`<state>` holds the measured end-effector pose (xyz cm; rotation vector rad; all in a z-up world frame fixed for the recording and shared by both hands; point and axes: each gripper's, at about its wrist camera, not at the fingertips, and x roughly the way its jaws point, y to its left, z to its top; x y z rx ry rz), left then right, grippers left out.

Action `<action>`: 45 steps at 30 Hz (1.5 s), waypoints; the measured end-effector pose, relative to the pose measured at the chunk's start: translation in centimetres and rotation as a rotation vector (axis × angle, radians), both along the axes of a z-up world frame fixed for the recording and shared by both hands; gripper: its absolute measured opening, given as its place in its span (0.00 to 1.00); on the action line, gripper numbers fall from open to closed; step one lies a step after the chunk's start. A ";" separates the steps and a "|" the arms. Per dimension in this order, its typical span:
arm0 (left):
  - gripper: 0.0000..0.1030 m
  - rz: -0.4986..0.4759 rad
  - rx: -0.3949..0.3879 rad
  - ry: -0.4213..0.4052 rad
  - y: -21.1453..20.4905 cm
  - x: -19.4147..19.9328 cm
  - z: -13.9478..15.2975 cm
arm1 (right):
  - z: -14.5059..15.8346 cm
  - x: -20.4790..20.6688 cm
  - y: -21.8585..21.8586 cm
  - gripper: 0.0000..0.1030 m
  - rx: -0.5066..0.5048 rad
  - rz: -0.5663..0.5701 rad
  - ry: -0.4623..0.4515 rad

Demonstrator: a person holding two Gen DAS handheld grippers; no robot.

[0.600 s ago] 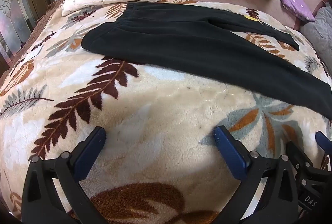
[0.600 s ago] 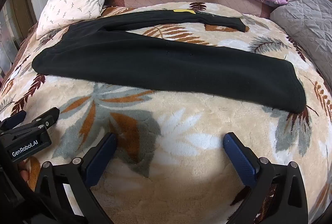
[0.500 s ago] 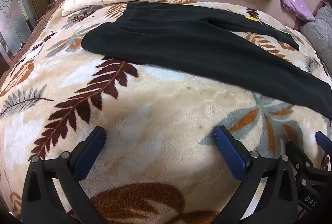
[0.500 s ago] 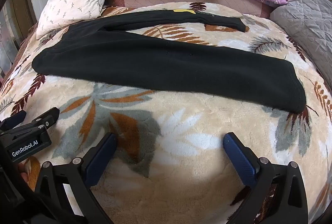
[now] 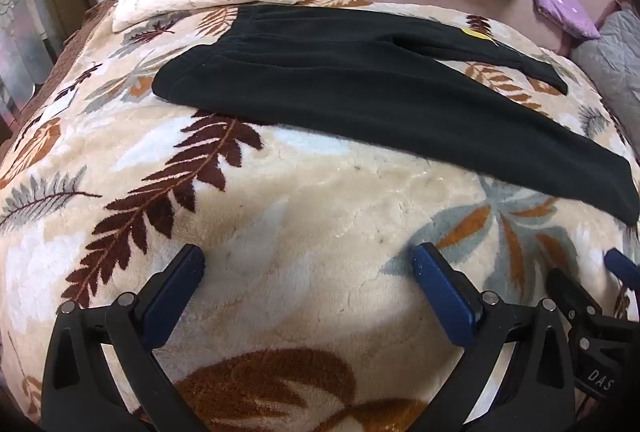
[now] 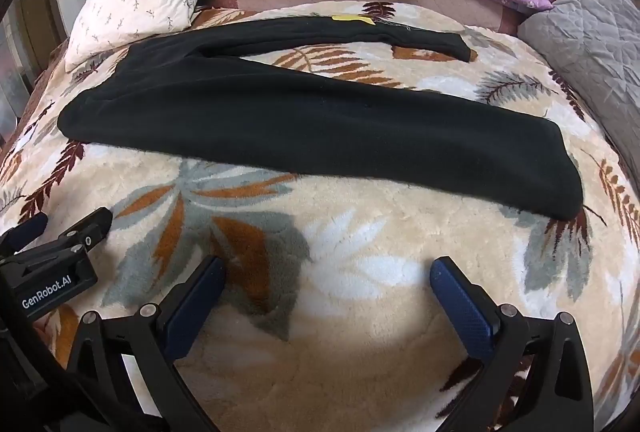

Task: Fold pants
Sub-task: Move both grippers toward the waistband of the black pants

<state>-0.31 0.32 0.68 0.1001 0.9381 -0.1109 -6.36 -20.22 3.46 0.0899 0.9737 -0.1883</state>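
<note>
Pants [image 5: 360, 88] spread flat on the bed [image 5: 304, 216], nothing yet grasped.
Both hand-held grippers — left [image 5: 308, 268], right [image 6: 326, 272] — are held wide open and empty, short of the pants; plush blanket could be pinched along with the fabric. The near cuff [image 6: 560, 172] is seen whole only from the right.

- "GenRobot.AI" was printed in white letters on the black body of the left gripper [image 6: 52, 272], seen at the lower left of the right wrist view.
- "DAS" was the readable part of a white marking on the black body of the right gripper [image 5: 596, 372], at the lower right edge of the left wrist view; the rest of it ran out of the frame.
- A small yellow tag [image 6: 352, 18] lay on the black pants [image 6: 304, 112] near the top centre of the right wrist view; nothing on it could be read.
</note>
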 end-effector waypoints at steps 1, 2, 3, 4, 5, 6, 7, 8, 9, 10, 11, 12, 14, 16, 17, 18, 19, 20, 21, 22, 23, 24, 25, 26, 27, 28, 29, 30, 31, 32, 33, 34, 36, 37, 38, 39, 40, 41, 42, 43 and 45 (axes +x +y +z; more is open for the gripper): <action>1.00 -0.005 0.001 0.003 0.0 -0.1 0.1 | 0.3 0.0 -0.1 0.99 -0.001 0.006 0.003; 1.00 -0.008 -0.002 0.006 0.1 -0.3 0.3 | 0.5 -0.1 0.1 0.99 0.000 0.012 0.006; 1.00 -0.009 -0.012 0.001 0.2 -0.7 0.6 | 0.7 -0.3 0.1 0.99 0.007 0.018 0.009; 1.00 -0.009 -0.022 -0.002 0.4 -1.0 0.8 | 1.0 -0.4 0.1 0.99 0.014 0.021 0.007; 1.00 -0.010 -0.032 -0.004 0.5 -1.2 0.9 | 1.2 -0.5 0.2 0.99 0.017 0.020 0.005; 1.00 -0.011 -0.054 -0.010 0.7 -1.6 1.3 | 1.5 -0.7 0.2 0.99 0.016 0.016 0.000; 1.00 -0.009 -0.064 -0.013 0.8 -1.8 1.5 | 1.8 -0.8 0.3 0.99 0.017 0.014 -0.005; 1.00 -0.005 -0.068 -0.013 0.6 -1.8 1.9 | 2.1 -1.0 0.3 0.99 0.023 0.017 -0.008; 1.00 0.000 -0.078 -0.023 0.7 -2.0 2.3 | 2.4 -1.1 0.4 0.99 0.027 0.023 -0.006; 1.00 0.002 -0.079 -0.029 0.8 -2.1 2.6 | 2.6 -1.2 0.5 0.99 0.031 0.028 -0.009; 1.00 0.005 -0.081 -0.044 0.9 -2.3 3.0 | 3.0 -1.5 0.5 0.99 0.035 0.029 -0.022; 1.00 0.007 -0.083 -0.053 0.9 -2.4 3.4 | 3.3 -1.6 0.6 0.99 0.028 0.023 -0.031; 1.00 0.016 -0.080 -0.066 1.0 -2.6 4.0 | 4.2 -2.0 0.7 0.99 0.022 0.021 -0.056; 1.00 0.020 -0.082 -0.074 1.2 -2.6 4.6 | 5.1 -2.4 0.7 0.99 0.009 0.016 -0.076; 1.00 0.022 -0.087 -0.079 1.3 -2.7 4.9 | 5.5 -2.6 0.6 0.99 0.007 0.015 -0.083; 1.00 0.027 -0.093 -0.084 1.5 -2.8 5.4 | 5.9 -2.9 0.4 0.99 0.009 0.012 -0.091; 1.00 0.030 -0.099 -0.086 1.5 -2.9 5.6 | 6.3 -3.0 0.3 0.99 0.011 0.008 -0.097; 1.00 0.031 -0.105 -0.088 1.5 -3.0 5.7 | 6.7 -3.2 0.1 0.99 0.011 0.002 -0.102; 1.00 0.034 -0.111 -0.092 1.6 -3.1 6.0 | 7.1 -3.4 -0.1 0.99 0.014 -0.001 -0.109; 1.00 0.039 -0.110 -0.098 1.5 -3.3 6.2 | 7.3 -3.4 -0.3 0.99 0.016 -0.002 -0.111; 1.00 0.043 -0.106 -0.102 1.5 -3.4 6.4 | 7.7 -3.6 -0.4 0.99 0.015 -0.005 -0.114; 1.00 0.045 -0.103 -0.106 1.5 -3.5 6.7 | 8.0 -3.7 -0.5 0.99 0.013 -0.008 -0.117; 1.00 0.043 -0.101 -0.112 1.4 -3.6 7.0 | 8.1 -3.7 -0.6 0.99 0.013 -0.010 -0.118; 1.00 0.042 -0.096 -0.118 1.4 -3.8 7.2 | 8.3 -3.9 -0.7 0.99 0.016 -0.012 -0.122; 1.00 0.044 -0.092 -0.123 1.3 -3.9 7.4 | 8.5 -4.1 -0.8 0.99 0.019 -0.013 -0.125; 1.00 0.044 -0.091 -0.128 1.3 -4.0 7.5 | 8.8 -4.2 -0.8 0.99 0.017 -0.016 -0.127; 1.00 0.044 -0.094 -0.132 1.3 -4.1 7.7 | 8.9 -4.3 -0.9 0.99 0.014 -0.018 -0.128; 1.00 0.045 -0.097 -0.135 1.4 -4.2 7.8 | 9.0 -4.3 -0.9 0.99 0.011 -0.017 -0.128; 1.00 0.048 -0.100 -0.137 1.4 -4.3 7.9 | 9.2 -4.4 -0.9 0.99 0.009 -0.016 -0.129; 1.00 0.050 -0.100 -0.141 1.4 -4.4 7.9 | 9.2 -4.4 -0.9 0.99 0.008 -0.017 -0.128; 1.00 0.051 -0.101 -0.142 1.4 -4.4 8.0 | 9.3 -4.5 -0.9 0.99 0.007 -0.018 -0.127; 1.00 0.052 -0.098 -0.144 1.4 -4.3 8.1 | 9.3 -4.6 -0.9 0.99 0.005 -0.021 -0.125; 1.00 0.054 -0.090 -0.148 1.3 -4.3 8.2 | 9.4 -4.6 -1.0 0.99 -0.002 -0.023 -0.122; 1.00 0.054 -0.086 -0.148 1.3 -4.2 8.2 | 9.5 -4.6 -1.0 0.99 -0.009 -0.025 -0.121; 1.00 0.054 -0.083 -0.149 1.2 -4.1 8.2 | 9.5 -4.6 -0.9 0.99 -0.017 -0.024 -0.122; 1.00 0.054 -0.080 -0.151 1.1 -4.0 8.3 | 9.6 -4.6 -0.9 0.99 -0.021 -0.022 -0.124; 1.00 0.052 -0.075 -0.153 1.0 -3.9 8.3 | 9.7 -4.5 -0.9 0.99 -0.024 -0.023 -0.127; 1.00 0.052 -0.073 -0.155 1.0 -3.9 8.4 | 9.8 -4.4 -1.0 0.99 -0.026 -0.027 -0.125; 1.00 0.052 -0.068 -0.154 0.9 -3.7 8.4 | 9.9 -4.2 -1.1 0.99 -0.033 -0.038 -0.123; 1.00 0.053 -0.067 -0.154 0.9 -3.7 8.4 | 10.0 -4.1 -1.2 0.99 -0.036 -0.045 -0.119; 1.00 0.057 -0.073 -0.157 0.9 -3.5 8.4 | 10.0 -4.0 -1.3 0.99 -0.020 -0.042 -0.120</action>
